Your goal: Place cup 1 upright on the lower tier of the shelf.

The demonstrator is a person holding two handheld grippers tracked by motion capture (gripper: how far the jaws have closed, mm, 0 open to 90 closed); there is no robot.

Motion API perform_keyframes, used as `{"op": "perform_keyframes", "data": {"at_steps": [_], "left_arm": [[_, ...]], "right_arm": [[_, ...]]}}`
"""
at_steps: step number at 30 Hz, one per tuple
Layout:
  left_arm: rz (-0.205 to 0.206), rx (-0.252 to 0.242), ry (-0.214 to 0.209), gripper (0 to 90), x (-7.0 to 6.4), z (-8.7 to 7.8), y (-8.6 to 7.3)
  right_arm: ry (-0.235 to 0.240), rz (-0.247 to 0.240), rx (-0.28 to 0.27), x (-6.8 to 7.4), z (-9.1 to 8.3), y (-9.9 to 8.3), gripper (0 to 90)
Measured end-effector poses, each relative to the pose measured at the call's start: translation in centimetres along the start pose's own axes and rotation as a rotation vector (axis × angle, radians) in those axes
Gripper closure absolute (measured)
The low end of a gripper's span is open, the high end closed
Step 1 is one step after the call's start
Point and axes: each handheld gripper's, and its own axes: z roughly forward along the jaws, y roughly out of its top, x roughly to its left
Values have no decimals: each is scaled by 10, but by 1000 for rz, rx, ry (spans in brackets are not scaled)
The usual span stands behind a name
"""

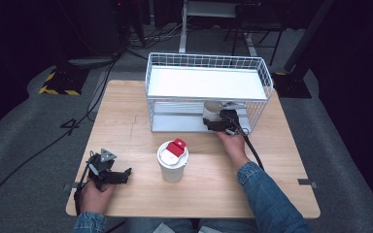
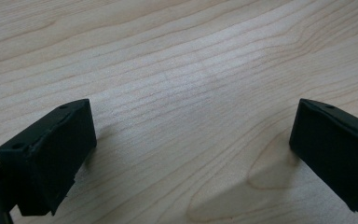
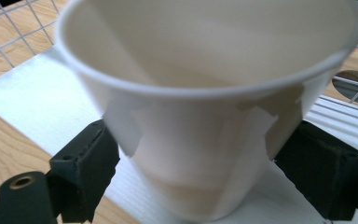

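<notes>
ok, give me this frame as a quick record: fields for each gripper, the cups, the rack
right gripper: jaws on either side of the open cup, closed on it, at the rack's lower shelf
left gripper: open, holding nothing, low over the table
open cup: white paper, no lid, upright
lidded cup: white, red tab on lid, stands on the table in front of the rack
rack: white wire, two levels, top shelf bare
table: light wood
</notes>
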Motion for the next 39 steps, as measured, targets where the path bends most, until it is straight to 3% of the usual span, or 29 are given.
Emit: {"op": "perform_keyframes", "data": {"at_steps": [8,13,21,29,33,39], "left_arm": [[-3,2,-2,7,0,0,0],[-2,3,-1,7,-1,0,1],[-1,4,0,7,-1,0,1],[-8,3,5,7,-1,0,1],[-13,3,9,7,-2,1,1],[-12,3,9,7,-2,1,1]], "right_arm": [[0,-40,-18,4,-15,-3,126],[10,-32,-24,4,-30,-3,127],[68,-24,-75,11,-70,-1,127],[72,-45,-98,9,-107,-5,126],[81,-64,-79,7,-125,-11,140],[115,-79,6,9,-144,-14,106]]}}
